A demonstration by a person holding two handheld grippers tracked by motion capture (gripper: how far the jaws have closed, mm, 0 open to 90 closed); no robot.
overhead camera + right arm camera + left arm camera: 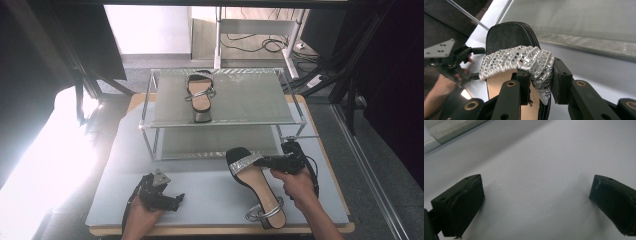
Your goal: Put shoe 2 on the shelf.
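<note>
This looks like a lab recording station: a pale grey work table [210, 192] sits inside dark frame struts [82, 75]. A metal two-tier shoe rack [220, 100] stands on it as a prop. Behind, loose black cables [265, 44] sprawl over the floor beside white stand legs [291, 47].

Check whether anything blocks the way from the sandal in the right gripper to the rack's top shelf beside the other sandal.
Nothing visible does. The right gripper holds the sandal by its glitter strap just in front of the rack. The top shelf is bare to the right of the other sandal.
</note>
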